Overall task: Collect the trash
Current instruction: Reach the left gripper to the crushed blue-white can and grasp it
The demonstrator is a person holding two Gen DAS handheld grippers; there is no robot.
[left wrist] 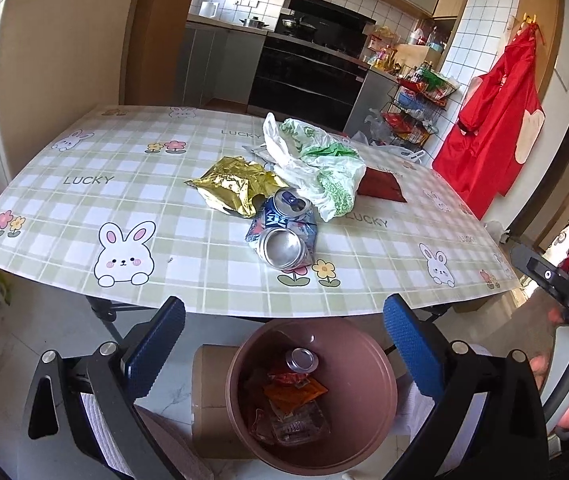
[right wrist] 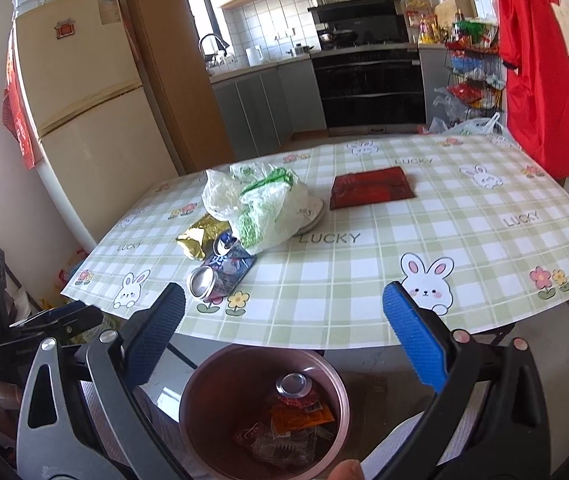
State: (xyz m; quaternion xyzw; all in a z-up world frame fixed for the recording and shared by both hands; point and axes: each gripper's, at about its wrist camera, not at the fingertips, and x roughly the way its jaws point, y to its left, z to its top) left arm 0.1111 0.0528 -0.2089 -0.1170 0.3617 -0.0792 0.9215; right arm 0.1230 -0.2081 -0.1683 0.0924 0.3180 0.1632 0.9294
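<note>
A crushed blue can [left wrist: 284, 232] [right wrist: 220, 270] lies on the checked table [left wrist: 84, 208] [right wrist: 364, 280] near the front edge. Behind it lie a gold foil wrapper [left wrist: 232, 186] [right wrist: 200, 236], a white and green plastic bag [left wrist: 320, 164] [right wrist: 260, 204] and a red packet [left wrist: 380, 186] [right wrist: 372, 188]. A pink bin [left wrist: 368, 360] [right wrist: 204, 384] stands on the floor below the table edge, holding a can and wrappers. My left gripper [left wrist: 284, 344] and right gripper [right wrist: 284, 340] are both open and empty, above the bin.
A cardboard box [left wrist: 208, 392] sits beside the bin. A fridge [right wrist: 84, 100] stands left, kitchen cabinets and a stove [right wrist: 368, 80] behind the table, a wire rack [left wrist: 412, 116] and red apron [left wrist: 492, 128] at the right.
</note>
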